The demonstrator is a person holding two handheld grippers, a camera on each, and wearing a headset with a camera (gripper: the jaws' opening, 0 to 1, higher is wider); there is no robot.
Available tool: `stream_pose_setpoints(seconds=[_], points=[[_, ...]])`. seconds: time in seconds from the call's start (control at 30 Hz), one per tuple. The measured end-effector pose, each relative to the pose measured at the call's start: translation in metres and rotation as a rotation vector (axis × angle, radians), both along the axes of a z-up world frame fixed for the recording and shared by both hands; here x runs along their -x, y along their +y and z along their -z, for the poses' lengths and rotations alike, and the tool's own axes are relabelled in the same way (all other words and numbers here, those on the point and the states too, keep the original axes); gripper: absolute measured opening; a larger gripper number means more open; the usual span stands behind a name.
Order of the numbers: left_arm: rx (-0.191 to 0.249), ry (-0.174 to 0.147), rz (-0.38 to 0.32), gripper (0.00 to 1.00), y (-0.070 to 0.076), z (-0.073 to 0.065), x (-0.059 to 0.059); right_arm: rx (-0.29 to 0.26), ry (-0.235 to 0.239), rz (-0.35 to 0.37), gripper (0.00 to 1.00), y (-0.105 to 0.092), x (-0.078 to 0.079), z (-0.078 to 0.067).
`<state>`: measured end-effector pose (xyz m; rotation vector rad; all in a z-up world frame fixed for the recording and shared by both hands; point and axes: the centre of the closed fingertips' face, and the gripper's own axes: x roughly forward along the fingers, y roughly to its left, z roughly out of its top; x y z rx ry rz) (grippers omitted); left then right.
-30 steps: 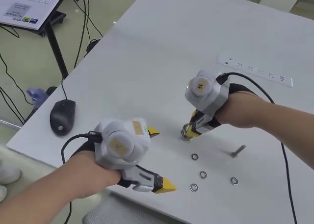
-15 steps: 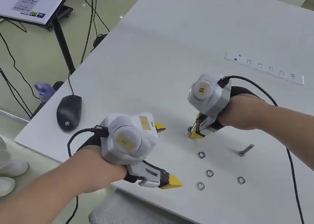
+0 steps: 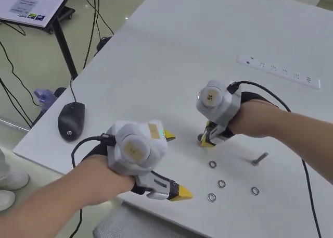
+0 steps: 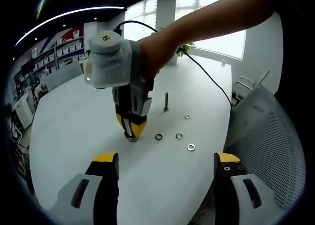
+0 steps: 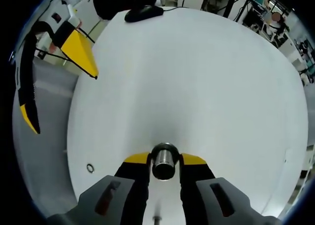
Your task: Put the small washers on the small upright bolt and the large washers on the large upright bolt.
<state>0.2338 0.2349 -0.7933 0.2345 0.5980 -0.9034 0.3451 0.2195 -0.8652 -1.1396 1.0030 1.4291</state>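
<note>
**White tabletop, large bolt pinched in the right fingers**

The white tabletop (image 3: 171, 55) carries everything.

The left gripper (image 3: 175, 165) hovers to the left of the large bolt and nearer the person. Its yellow-tipped fingers (image 4: 106, 158) are spread wide with nothing between them.

The right gripper (image 3: 208, 140) points down at the tabletop. Its fingers are pinching the large bolt (image 5: 164, 161), which the right gripper view shows end-on between the two yellow tips. In the left gripper view the bolt's lower end sits at the tabletop surface; I cannot tell whether it touches.

A white power strip (image 3: 278, 70) lies well beyond the large bolt, on the far side of the tabletop. A black mouse (image 3: 72, 121) rests well to the left of the bolt, near the tabletop edge.

The small bolt (image 4: 166, 101) stands upright to the right of the large bolt, apart from it.

Four washers (image 3: 212, 164) lie flat and scattered near the large bolt, to its right and toward the person. The closest is just beside the right fingers. They are too small to sort by size.
</note>
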Motion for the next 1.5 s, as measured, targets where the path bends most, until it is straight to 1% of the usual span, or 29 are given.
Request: stream_pose_setpoints(seconds=[0.17, 0.27, 0.33, 0.47, 0.57, 0.63, 0.73, 0.8, 0.83, 0.9, 0.97, 1.03, 1.23, 1.37, 1.5], points=[[-0.004, -0.002, 0.001, 0.79, 0.000, 0.001, 0.000, -0.009, 0.003, 0.006, 0.25, 0.000, 0.000, 0.000], [-0.002, -0.001, -0.004, 0.79, 0.002, 0.000, 0.000, -0.019, 0.009, 0.010, 0.29, 0.000, 0.001, -0.002], [-0.008, -0.002, 0.000, 0.79, 0.002, -0.001, 0.001, -0.032, 0.016, 0.024, 0.32, 0.001, 0.001, -0.003], [-0.012, -0.003, 0.004, 0.79, 0.002, -0.001, 0.002, -0.042, 0.010, 0.026, 0.33, 0.000, 0.000, -0.006], [-0.008, -0.003, 0.002, 0.79, 0.002, -0.003, 0.002, -0.063, 0.000, 0.018, 0.34, 0.000, 0.000, -0.013], [-0.013, -0.003, 0.006, 0.79, 0.002, -0.002, 0.003, -0.074, -0.002, 0.014, 0.35, 0.000, 0.000, -0.017], [-0.038, -0.013, 0.016, 0.78, 0.002, -0.001, 0.006, -0.093, -0.013, 0.028, 0.35, -0.002, -0.002, -0.025], [-0.024, -0.009, 0.012, 0.78, 0.002, -0.003, 0.006, -0.098, -0.019, 0.026, 0.35, -0.005, -0.002, -0.030], [-0.025, -0.013, 0.010, 0.78, 0.002, -0.004, 0.006, -0.101, -0.022, 0.020, 0.35, -0.006, -0.002, -0.033], [-0.029, -0.038, -0.001, 0.79, 0.004, -0.009, 0.002, -0.108, -0.030, 0.020, 0.35, -0.010, -0.002, -0.037], [-0.015, -0.031, -0.008, 0.79, 0.005, -0.010, 0.002, -0.114, -0.037, 0.023, 0.35, -0.013, -0.002, -0.041], [-0.027, -0.036, -0.008, 0.80, 0.006, -0.010, 0.001, -0.122, -0.038, 0.037, 0.35, -0.017, 0.000, -0.043], [-0.047, -0.032, 0.013, 0.80, 0.007, -0.008, 0.002, -0.130, -0.038, 0.057, 0.35, -0.030, 0.007, -0.040], [-0.045, -0.031, 0.014, 0.81, 0.006, -0.009, 0.001, -0.134, -0.040, 0.074, 0.35, -0.039, 0.010, -0.041], [-0.048, -0.030, 0.016, 0.81, 0.007, -0.009, 0.002, -0.137, -0.048, 0.074, 0.34, -0.042, 0.013, -0.042]])
